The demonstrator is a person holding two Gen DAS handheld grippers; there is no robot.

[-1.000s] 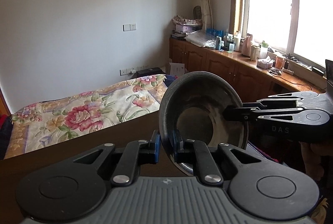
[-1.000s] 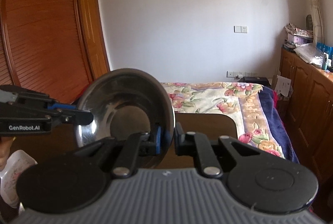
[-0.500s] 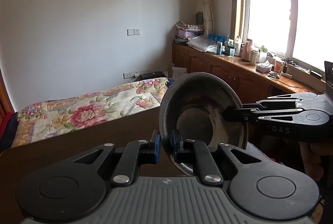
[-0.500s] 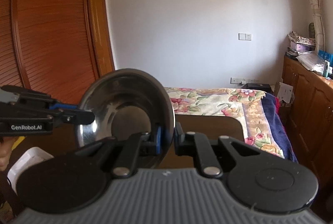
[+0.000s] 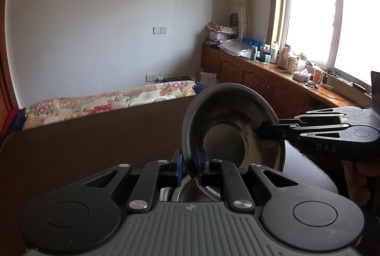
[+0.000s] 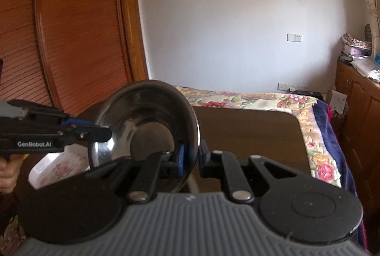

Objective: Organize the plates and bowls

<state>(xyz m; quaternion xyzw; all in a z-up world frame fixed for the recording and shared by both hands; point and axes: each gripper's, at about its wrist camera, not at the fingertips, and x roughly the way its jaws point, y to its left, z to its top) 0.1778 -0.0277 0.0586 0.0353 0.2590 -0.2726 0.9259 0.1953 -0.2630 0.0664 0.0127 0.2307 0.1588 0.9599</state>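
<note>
Both the left gripper (image 5: 190,164) and right gripper (image 6: 191,157) clamp the bowl (image 5: 228,127) rim: light, rigid, slippery steel.

Brown table (image 6: 249,127) (floral dish (image 6: 59,164) on it)

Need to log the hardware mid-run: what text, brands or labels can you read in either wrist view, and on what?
"DAS": on the side of the right gripper, seen from the left wrist.
"GenRobot.AI": on the side of the left gripper, seen from the right wrist.
Bottles and boxes on the window counter: labels too small to read.
Steel bowl: no text visible.
</note>
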